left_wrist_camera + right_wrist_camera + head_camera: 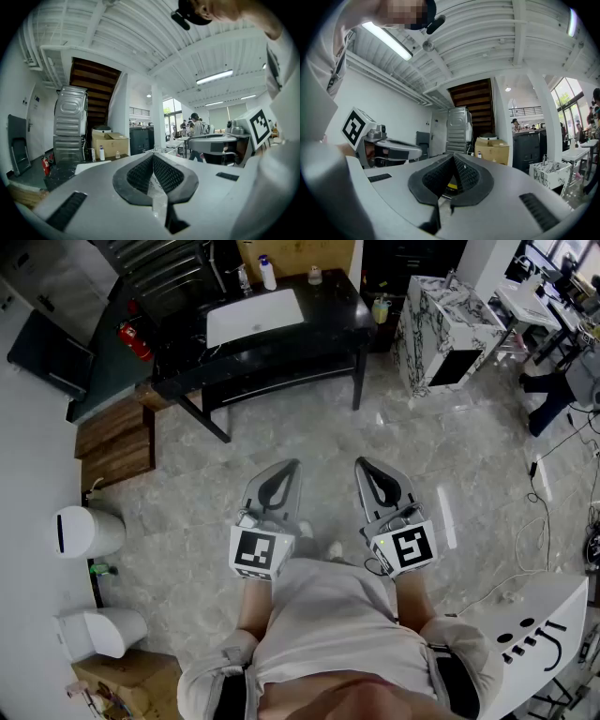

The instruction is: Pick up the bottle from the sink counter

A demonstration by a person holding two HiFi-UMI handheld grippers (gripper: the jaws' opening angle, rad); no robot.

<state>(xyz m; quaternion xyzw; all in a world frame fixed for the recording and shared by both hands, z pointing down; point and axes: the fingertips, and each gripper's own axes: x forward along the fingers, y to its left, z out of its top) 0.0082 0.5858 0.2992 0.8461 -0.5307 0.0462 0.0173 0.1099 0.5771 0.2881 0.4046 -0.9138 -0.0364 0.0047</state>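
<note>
The white bottle (268, 274) with a blue cap stands at the back of the black sink counter (328, 310), beside the faucet and the white basin (253, 315). In the left gripper view the bottle (101, 153) shows small and far off, left of the jaws. Both grippers are held side by side over the floor, well short of the counter. My left gripper (292, 465) is shut with nothing in it, its pads meeting at the tip (153, 156). My right gripper (360, 465) is likewise shut and empty (453, 157).
A smaller bottle (315, 276) sits on the counter right of the white one. A red fire extinguisher (136, 341) and wooden steps (117, 442) lie to the left, a marble-patterned cabinet (441, 329) to the right. White bins (89, 531) stand at the left wall; cables (544, 512) trail at right.
</note>
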